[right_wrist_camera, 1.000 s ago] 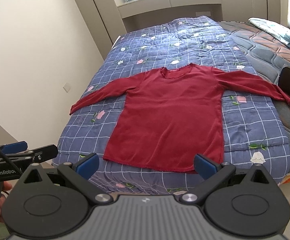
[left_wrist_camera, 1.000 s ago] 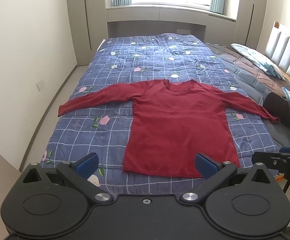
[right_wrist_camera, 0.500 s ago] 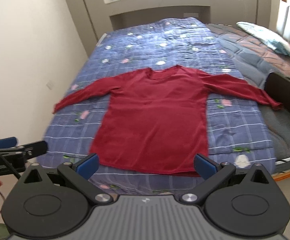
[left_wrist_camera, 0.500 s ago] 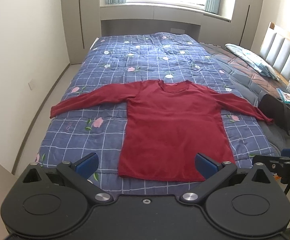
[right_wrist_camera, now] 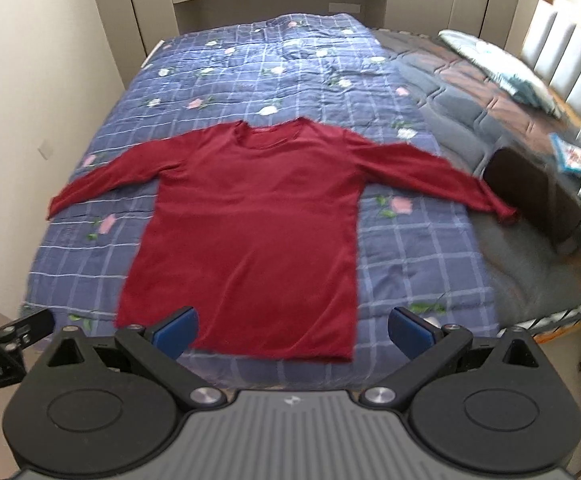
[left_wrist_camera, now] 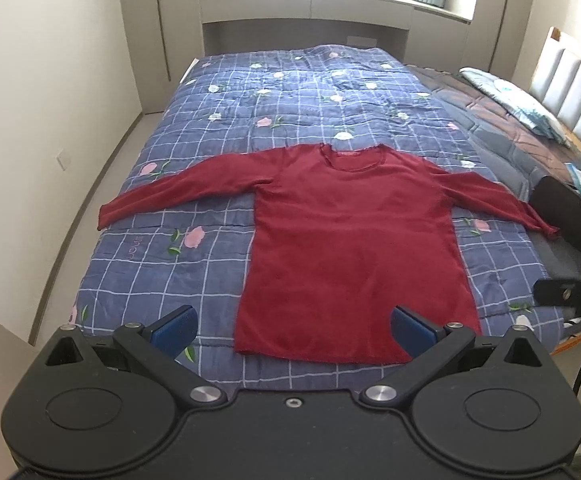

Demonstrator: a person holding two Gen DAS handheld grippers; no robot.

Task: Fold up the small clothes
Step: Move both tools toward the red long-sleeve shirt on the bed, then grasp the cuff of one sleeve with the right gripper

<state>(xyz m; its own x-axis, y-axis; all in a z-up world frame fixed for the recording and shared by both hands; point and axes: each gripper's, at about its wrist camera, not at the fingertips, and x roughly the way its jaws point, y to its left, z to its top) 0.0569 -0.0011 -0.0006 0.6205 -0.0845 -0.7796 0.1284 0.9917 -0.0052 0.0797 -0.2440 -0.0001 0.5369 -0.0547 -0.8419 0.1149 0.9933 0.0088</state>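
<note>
A dark red long-sleeved top [left_wrist_camera: 350, 240] [right_wrist_camera: 258, 224] lies flat on the bed, sleeves spread left and right, hem toward me. My left gripper [left_wrist_camera: 292, 330] hovers open above the bed's near edge, short of the hem, holding nothing. Its blue pads [left_wrist_camera: 172, 328] stand wide apart. My right gripper [right_wrist_camera: 290, 330] is likewise open and empty, held back from the hem. The right gripper shows at the right edge of the left wrist view [left_wrist_camera: 570, 290]; the left gripper shows at the left edge of the right wrist view [right_wrist_camera: 14, 330].
The bed carries a blue checked floral quilt [left_wrist_camera: 290, 92]. A dark bag [left_wrist_camera: 570, 216] sits by the right sleeve's cuff. A pillow [left_wrist_camera: 518, 100] and padded headboard [left_wrist_camera: 578, 96] are at right. A wall runs along the left, with floor between it and the bed.
Both grippers have drawn back and swung: the top now sits lower and more centred in each view. The right wrist view is blurred from motion. Both stay open.
</note>
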